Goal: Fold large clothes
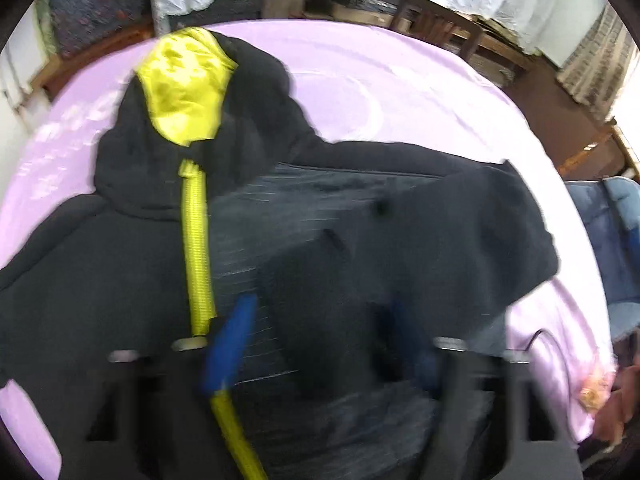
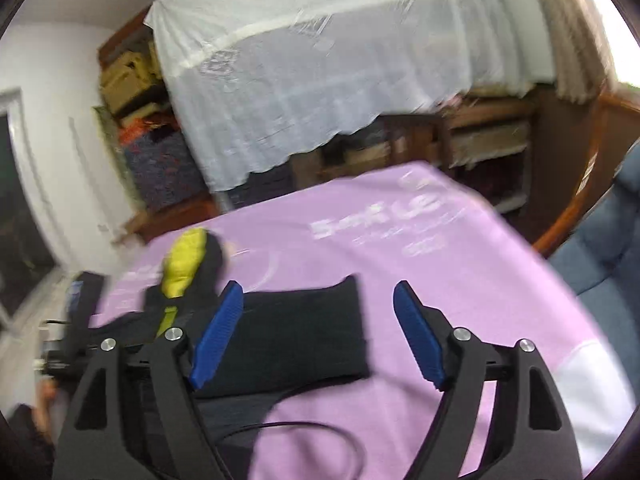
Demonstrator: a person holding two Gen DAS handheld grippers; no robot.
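Note:
A black hooded jacket (image 1: 120, 280) lies front up on the lilac sheet (image 1: 400, 92). Its hood lining (image 1: 184, 84) and zip (image 1: 196, 248) are yellow. One sleeve (image 1: 472, 232) is folded across the chest. My left gripper (image 1: 320, 344) points down over the chest just right of the zip. Its blue pads (image 1: 230, 340) stand apart, dark cloth lies between them, and blur hides any contact. In the right wrist view my right gripper (image 2: 318, 336) is open above the folded sleeve end (image 2: 304, 332), holding nothing. The hood (image 2: 188, 264) shows at the far left.
A white lace cloth (image 2: 300, 80) hangs over wooden shelves (image 2: 480, 136) behind the bed. A blue chair (image 2: 608, 256) stands at the right. A black cable (image 2: 304, 426) crosses the sheet near me. A hand (image 1: 616, 396) shows at the right edge.

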